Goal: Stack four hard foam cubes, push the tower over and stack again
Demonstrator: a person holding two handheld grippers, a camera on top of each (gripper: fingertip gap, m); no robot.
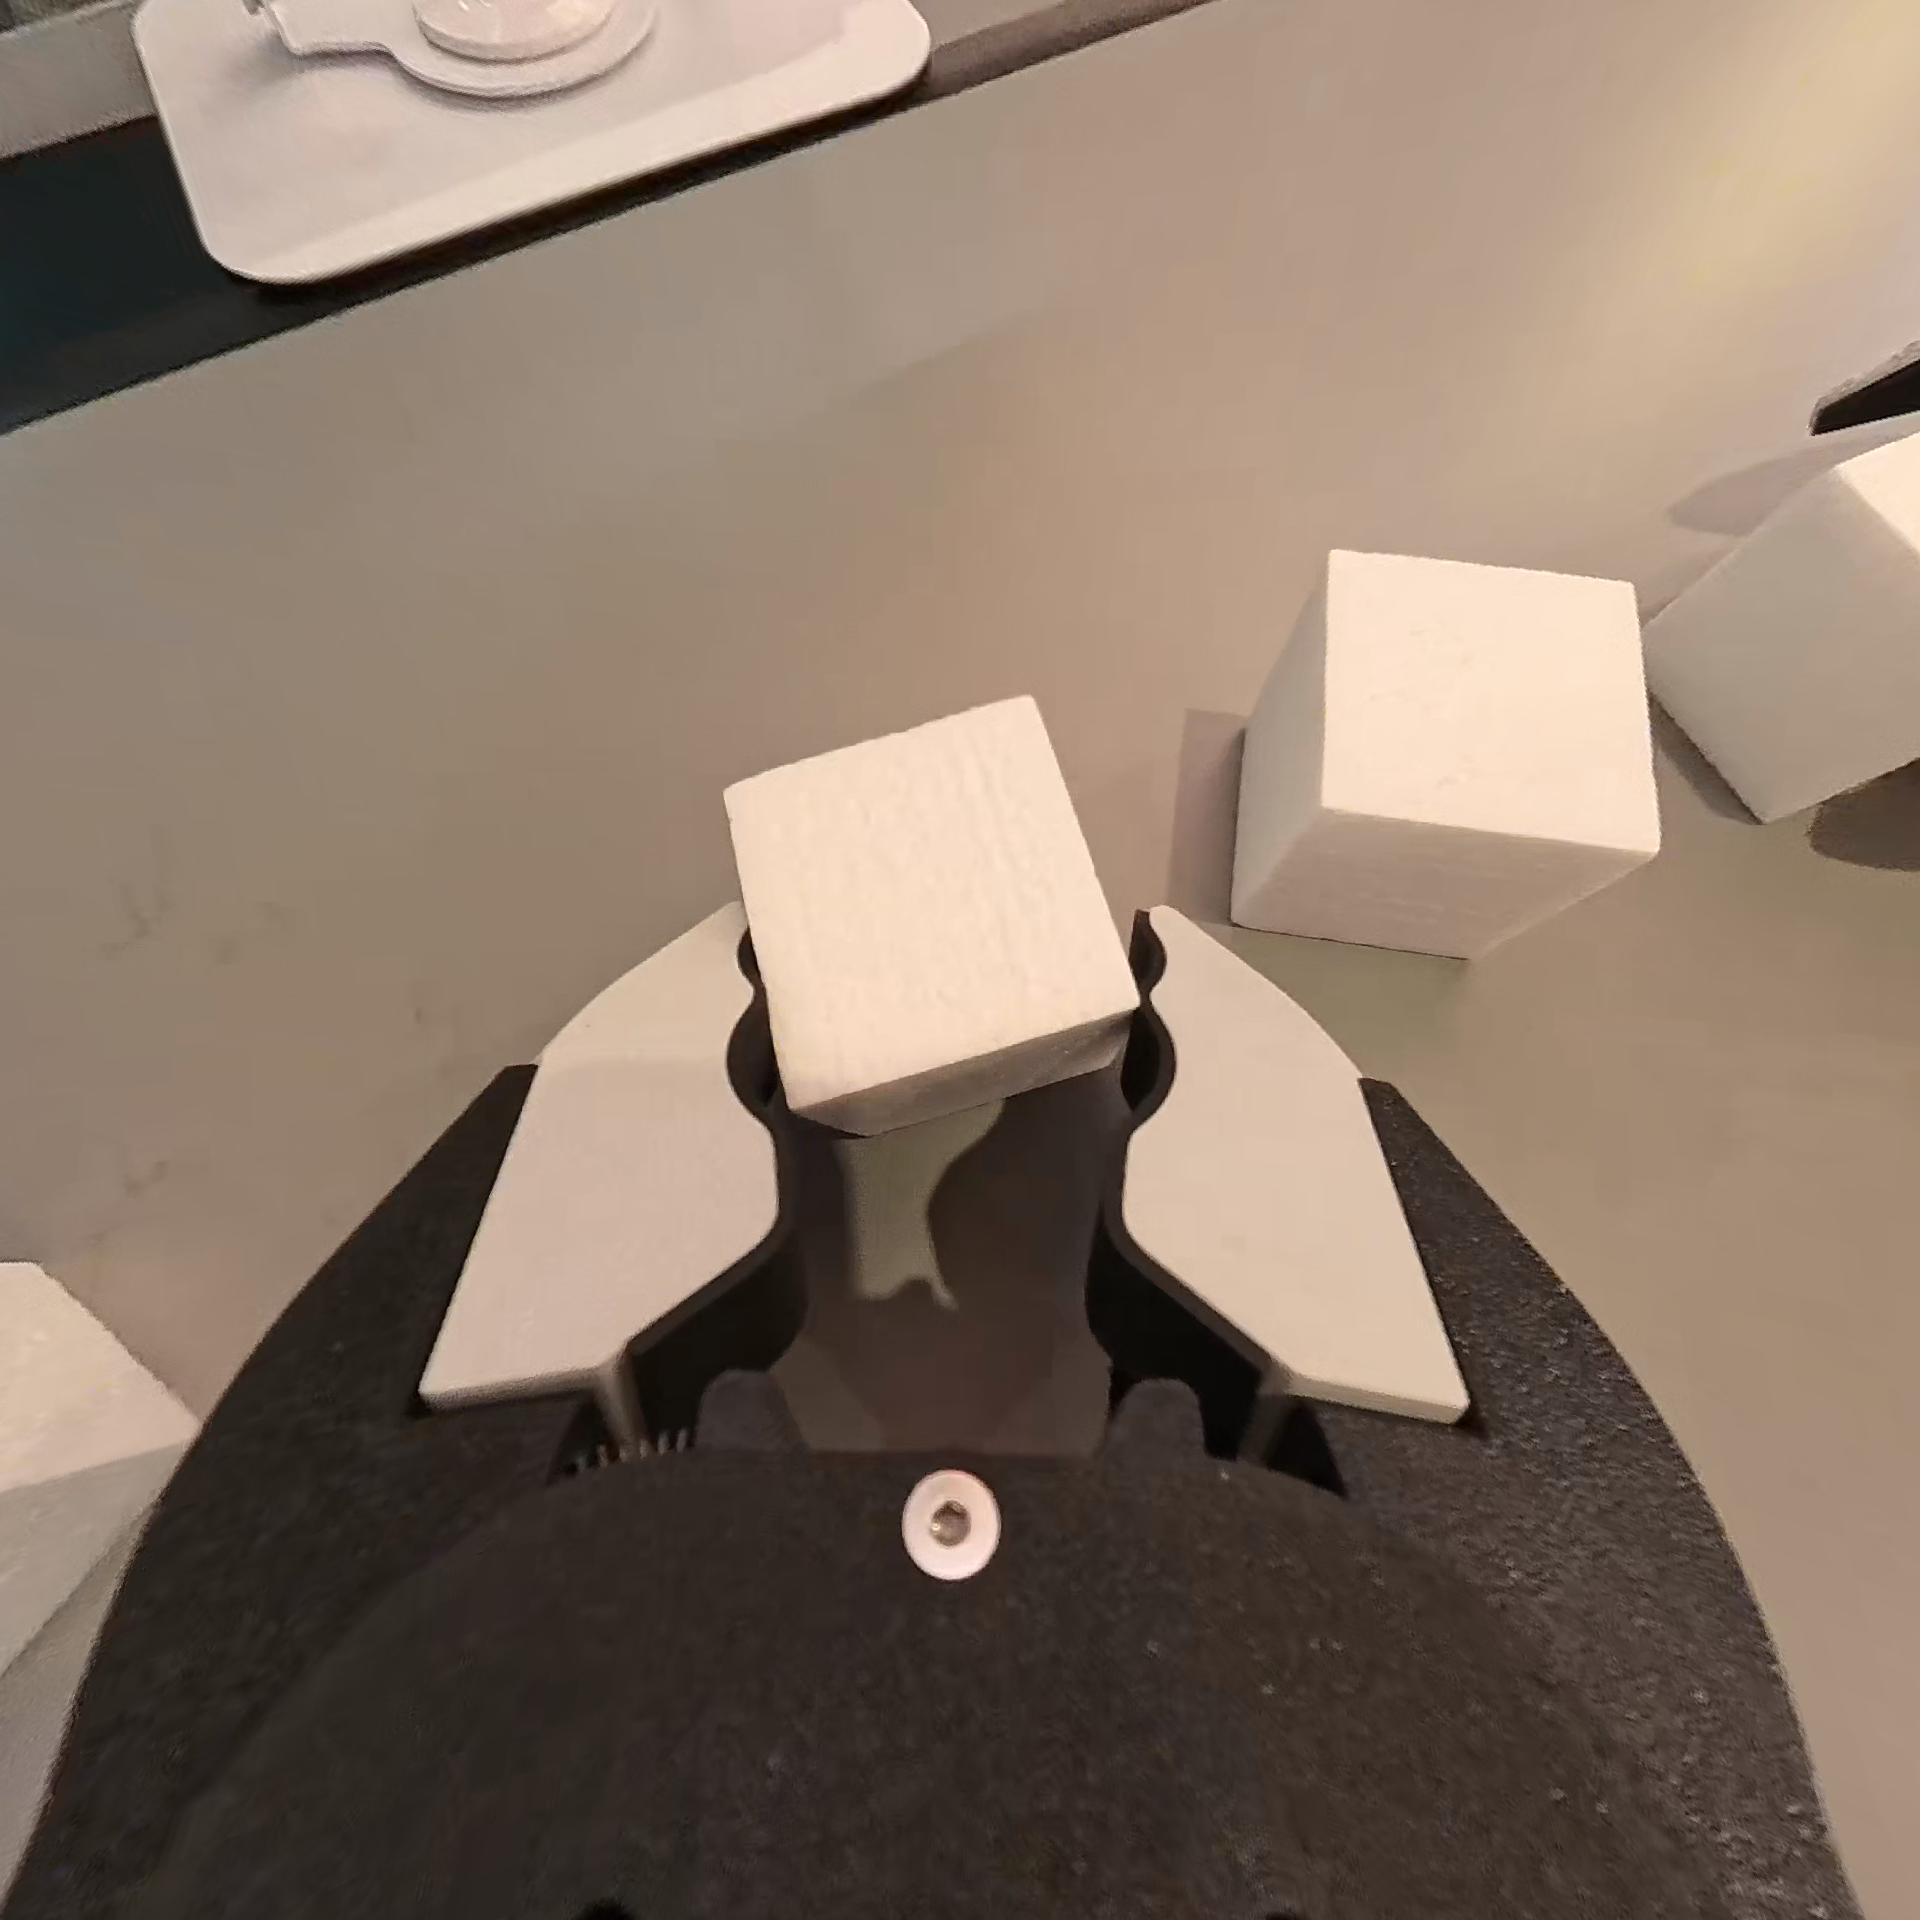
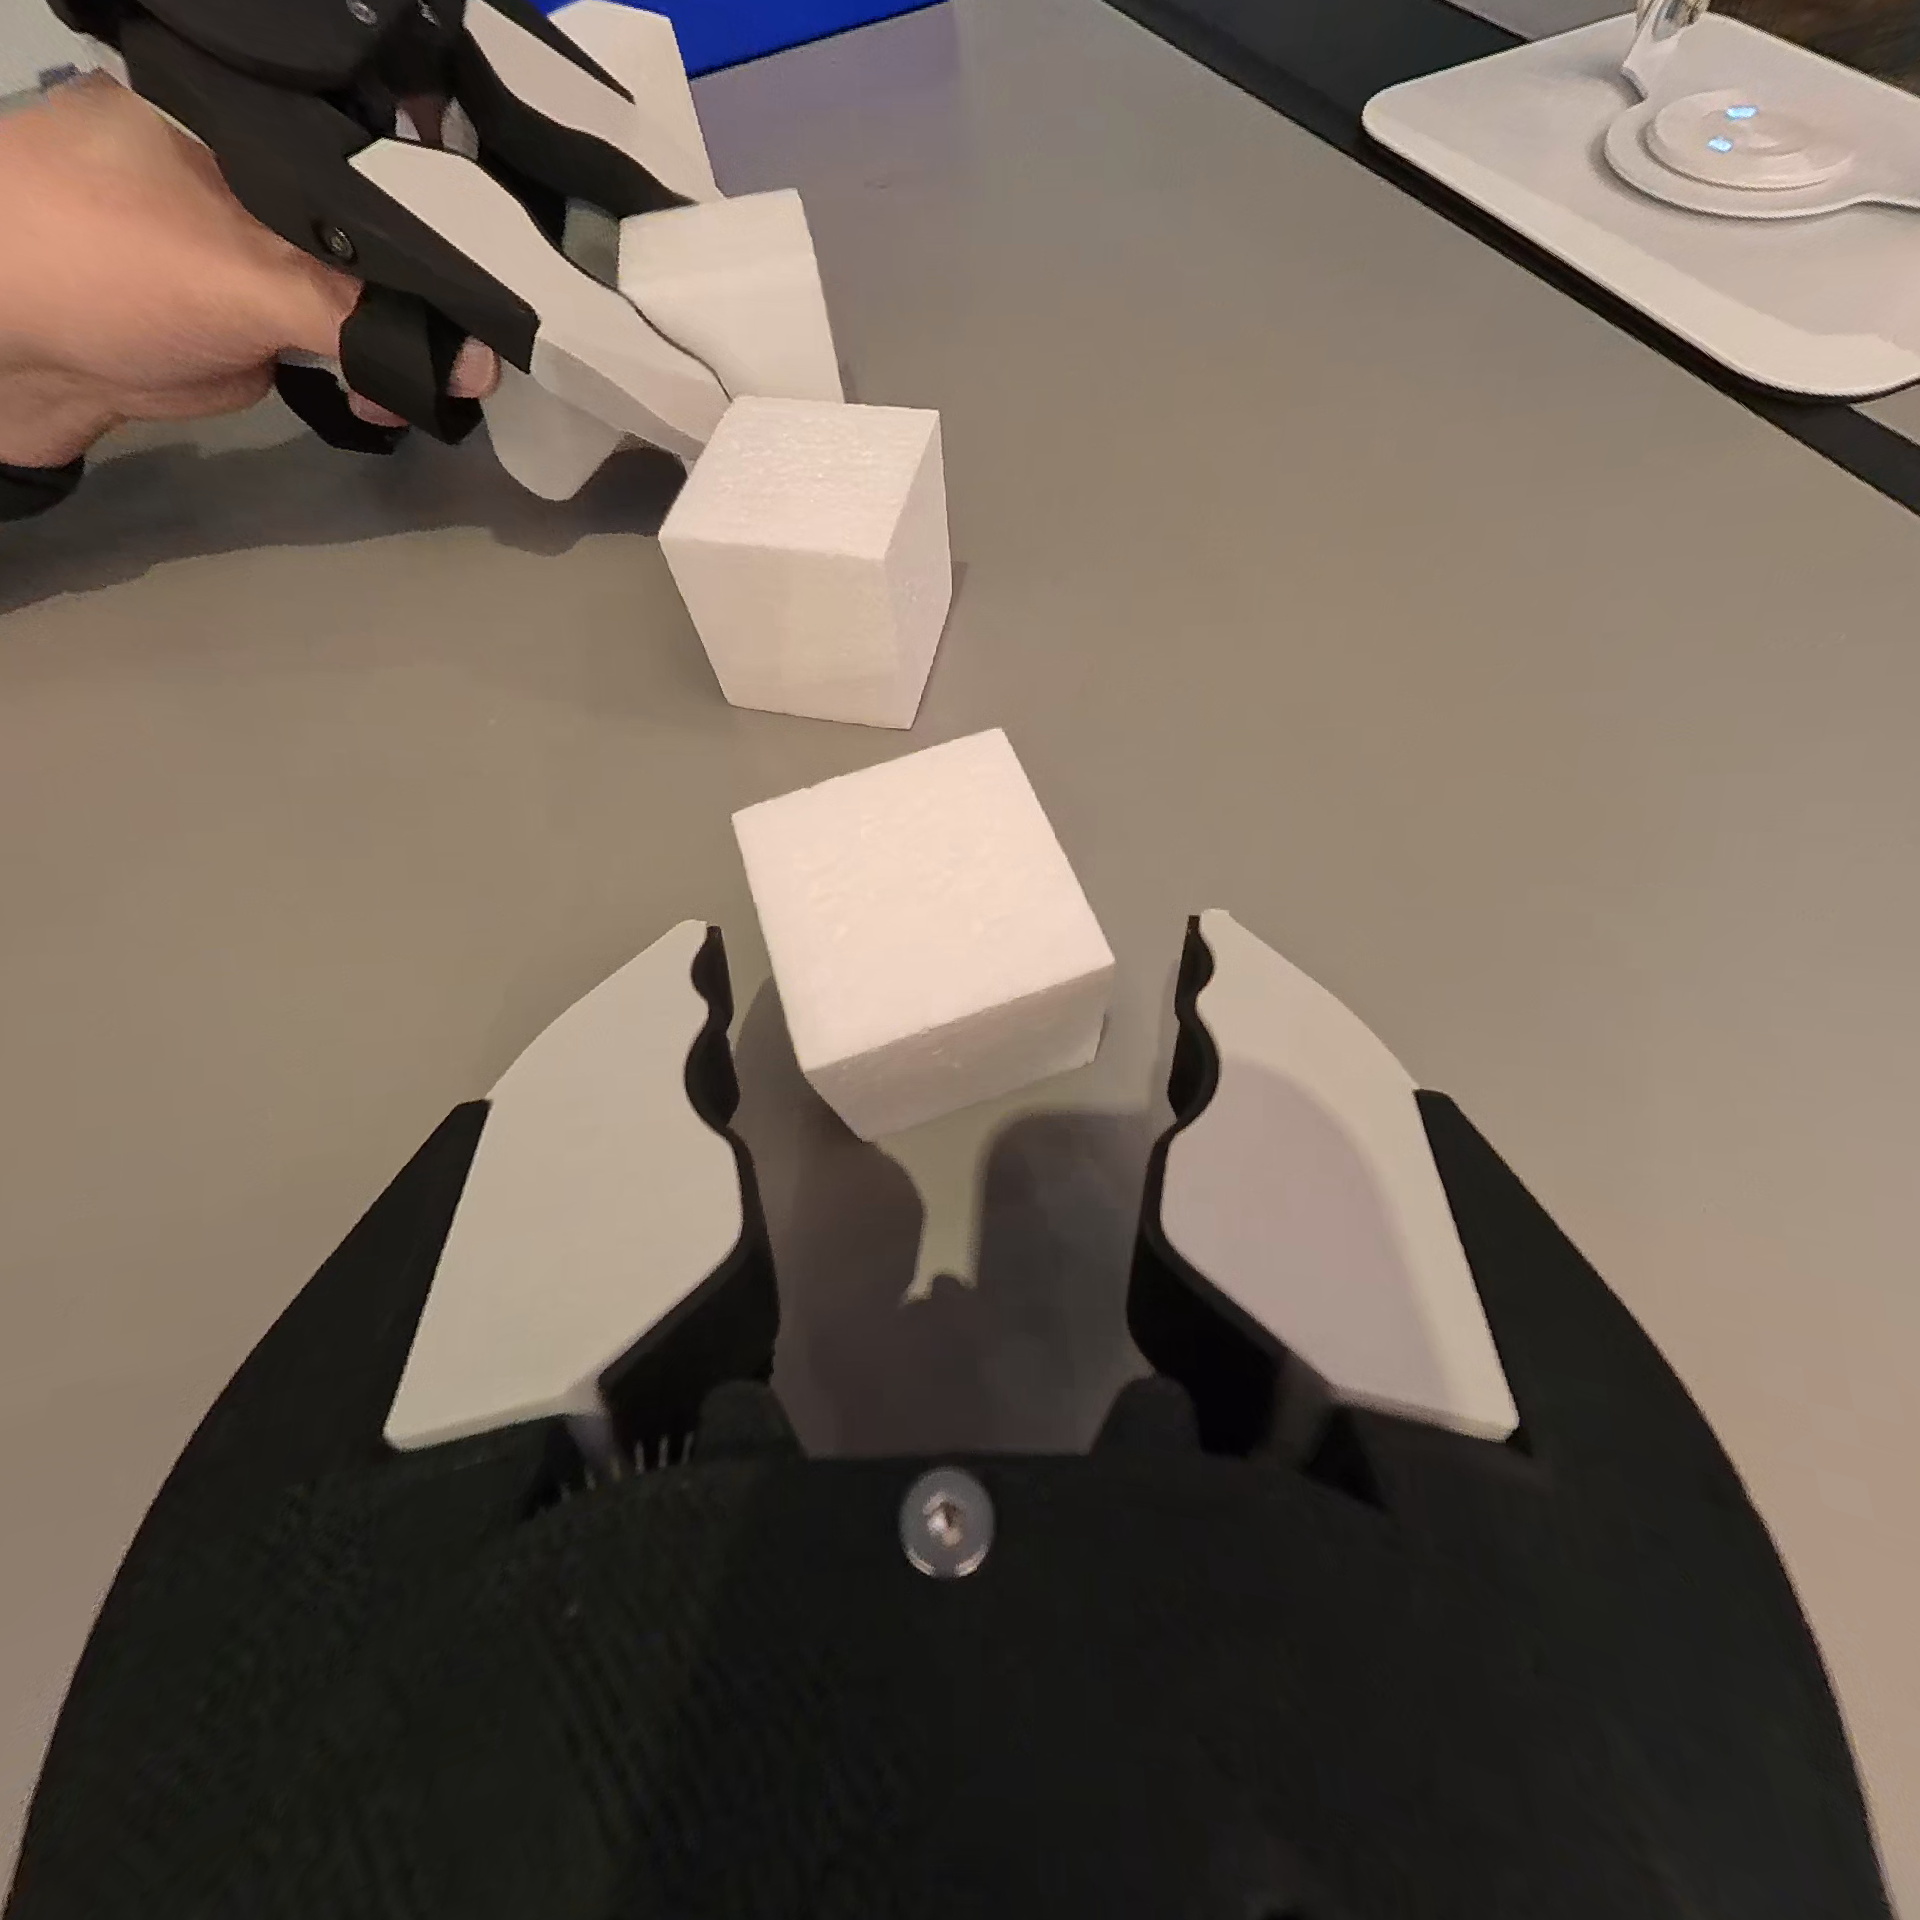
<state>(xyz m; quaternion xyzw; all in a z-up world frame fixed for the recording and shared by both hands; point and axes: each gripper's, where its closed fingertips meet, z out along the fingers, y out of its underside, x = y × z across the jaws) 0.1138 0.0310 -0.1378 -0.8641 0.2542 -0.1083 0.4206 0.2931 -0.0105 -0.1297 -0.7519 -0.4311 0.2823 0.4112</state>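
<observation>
Four white foam cubes lie apart on the grey table (image 1: 623,623). My left gripper (image 1: 940,935) is shut on one cube (image 1: 914,894), its fingers pressing both sides. A second cube (image 1: 1444,748) stands to the right, a third (image 1: 1808,644) at the right edge, and a fourth (image 1: 62,1455) at the lower left. In the right wrist view my right gripper (image 2: 951,930) is open, its fingertips on either side of a cube (image 2: 914,935) without touching it. Beyond it stands another cube (image 2: 821,561), then the left gripper (image 2: 707,307) holding its cube (image 2: 748,281). A fourth cube (image 2: 655,83) is partly hidden behind it.
A white tray (image 1: 520,156) with a round glass-topped device lies on a dark strip at the table's far edge; it also shows in the right wrist view (image 2: 1558,135). A hand (image 2: 104,281) holds the left gripper. A blue object (image 2: 790,31) lies at the back.
</observation>
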